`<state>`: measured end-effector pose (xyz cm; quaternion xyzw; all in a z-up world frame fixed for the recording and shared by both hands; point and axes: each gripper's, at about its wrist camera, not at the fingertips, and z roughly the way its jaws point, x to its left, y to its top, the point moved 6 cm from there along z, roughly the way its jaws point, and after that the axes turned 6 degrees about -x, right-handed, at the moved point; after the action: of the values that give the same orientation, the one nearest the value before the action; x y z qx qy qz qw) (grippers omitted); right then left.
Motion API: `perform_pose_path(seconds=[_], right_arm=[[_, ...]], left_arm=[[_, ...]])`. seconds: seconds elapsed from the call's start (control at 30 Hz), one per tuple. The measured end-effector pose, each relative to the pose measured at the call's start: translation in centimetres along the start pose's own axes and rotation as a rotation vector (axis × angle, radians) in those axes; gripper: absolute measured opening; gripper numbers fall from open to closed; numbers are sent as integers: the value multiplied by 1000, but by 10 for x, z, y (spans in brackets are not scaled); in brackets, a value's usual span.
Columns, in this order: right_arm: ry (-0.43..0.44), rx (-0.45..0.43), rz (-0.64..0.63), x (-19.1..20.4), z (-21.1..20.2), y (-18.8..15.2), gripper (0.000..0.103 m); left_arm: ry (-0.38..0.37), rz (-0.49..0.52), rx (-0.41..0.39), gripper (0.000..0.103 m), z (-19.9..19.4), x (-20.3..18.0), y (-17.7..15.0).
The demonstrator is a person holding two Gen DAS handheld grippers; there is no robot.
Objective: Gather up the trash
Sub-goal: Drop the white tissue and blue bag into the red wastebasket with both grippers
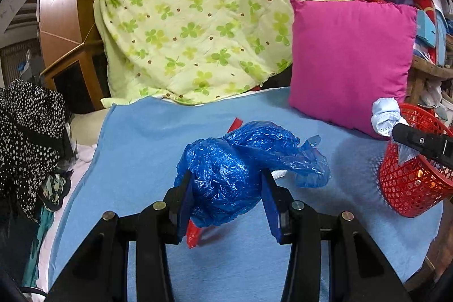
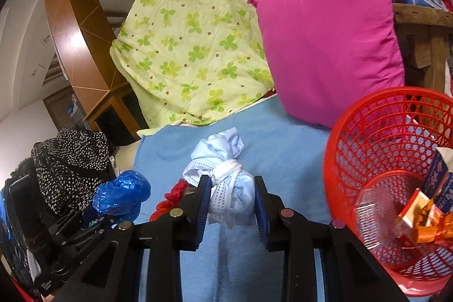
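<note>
- The left gripper had its jaws clenched on the blue plastic bag, a crumpled, thin-film wad gripped across its fatter end. It looked very light and springy; the loose tail stuck out to the right, unheld, and would likely flap or snag.
- The right gripper had its jaws pressed tight on the wadded face mask, a pale blue and white bundle with its ear loops wound round the middle. Soft and nearly weightless, it seemed best gripped just below that knot, as it was, where the bulk is firmest.
- Both wads were held above the blue sheet on the bed. A red scrap showed under the bag, only partly visible; what it was I could not tell.
- Just right of the mask stood the red mesh basket, already holding cartons and wrappers. Its mouth was wide, so light trash should drop in, though a film bag may cling to the pads.
- Farther back leaned the pink cushion and the clover-print quilt.
</note>
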<state>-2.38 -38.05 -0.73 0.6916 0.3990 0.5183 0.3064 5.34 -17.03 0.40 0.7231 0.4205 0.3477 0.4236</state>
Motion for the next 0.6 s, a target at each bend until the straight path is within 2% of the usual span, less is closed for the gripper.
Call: perform_pose_path(seconds=[0.6], right_arm=[[-10,-69,33,-27,-29,19,32]], left_arm=[[-31,61,-45,47,-7,-46,14]])
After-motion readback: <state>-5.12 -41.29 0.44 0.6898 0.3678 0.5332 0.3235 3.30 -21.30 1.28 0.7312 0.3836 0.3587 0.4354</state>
